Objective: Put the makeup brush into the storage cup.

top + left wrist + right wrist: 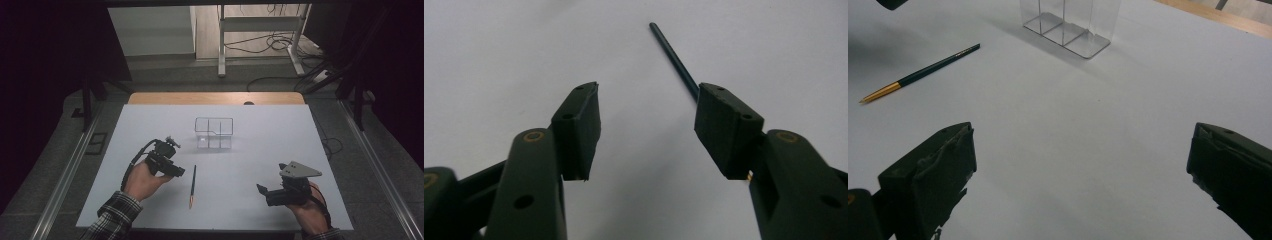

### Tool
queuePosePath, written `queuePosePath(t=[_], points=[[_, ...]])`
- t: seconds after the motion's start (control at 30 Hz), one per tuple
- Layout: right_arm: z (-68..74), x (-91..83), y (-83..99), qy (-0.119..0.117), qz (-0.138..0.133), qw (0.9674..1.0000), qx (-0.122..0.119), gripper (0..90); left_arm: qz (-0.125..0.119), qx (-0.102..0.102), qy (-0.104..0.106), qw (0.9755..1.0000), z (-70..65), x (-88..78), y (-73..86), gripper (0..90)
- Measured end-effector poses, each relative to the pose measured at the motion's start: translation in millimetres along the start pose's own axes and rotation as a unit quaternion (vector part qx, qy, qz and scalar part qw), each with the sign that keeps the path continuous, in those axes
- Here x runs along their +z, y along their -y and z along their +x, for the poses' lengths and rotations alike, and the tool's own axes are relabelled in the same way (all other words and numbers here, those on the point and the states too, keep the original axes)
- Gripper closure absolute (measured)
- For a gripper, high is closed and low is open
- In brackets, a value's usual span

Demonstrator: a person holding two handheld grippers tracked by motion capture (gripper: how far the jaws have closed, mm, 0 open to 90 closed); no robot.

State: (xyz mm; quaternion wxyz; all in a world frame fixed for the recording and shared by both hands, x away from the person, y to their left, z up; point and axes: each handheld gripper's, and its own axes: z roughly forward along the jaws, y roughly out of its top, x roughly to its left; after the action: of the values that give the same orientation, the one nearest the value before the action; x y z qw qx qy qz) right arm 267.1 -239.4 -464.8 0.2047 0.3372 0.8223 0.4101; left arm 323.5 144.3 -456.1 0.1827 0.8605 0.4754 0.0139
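A thin dark green pen [193, 186] with a gold tip lies on the white table, its gold end toward the front edge. Just left of it, my left gripper [177, 171] is held low over the table. In the left gripper view its jaws stand apart with bare table between them [647, 125], and the pen [674, 57] runs off behind the right-hand jaw. My right gripper [261, 190] rests near the front right, jaws wide open [1080, 165] and holding nothing. From there the pen [923, 72] lies far off to the upper left.
A clear plastic organiser [214, 133] with several compartments stands at the table's middle, behind the pen; it is also in the right gripper view [1068, 22]. A wooden strip [215, 98] borders the far table edge. Dark floor, rails and cables surround the white table top [280, 145].
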Motion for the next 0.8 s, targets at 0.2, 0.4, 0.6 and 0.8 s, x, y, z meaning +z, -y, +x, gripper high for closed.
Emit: queuePosePath(t=[0.2,0.4,0.6,0.8], points=[[0.1,0.3,0.0,0.000,0.002,1.0000,0.000,0.0,0.004,-0.004,0.007,1.0000,-5.3,10.1,-1.2,52.4],[0.5,0.8,-0.1,0.000,0.003,1.0000,0.000,0.0,0.007,-0.009,0.010,0.9999,-11.8,18.9,-2.8,57.7],[0.6,1.0,0.0,0.000,0.005,1.0000,-0.001,0.0,0.011,-0.016,0.010,0.9998,-17.0,29.3,-3.8,60.3],[0.6,1.2,0.2,0.000,0.007,1.0000,-0.001,0.0,0.012,-0.020,0.007,0.9997,-24.1,39.0,-3.4,60.6]])
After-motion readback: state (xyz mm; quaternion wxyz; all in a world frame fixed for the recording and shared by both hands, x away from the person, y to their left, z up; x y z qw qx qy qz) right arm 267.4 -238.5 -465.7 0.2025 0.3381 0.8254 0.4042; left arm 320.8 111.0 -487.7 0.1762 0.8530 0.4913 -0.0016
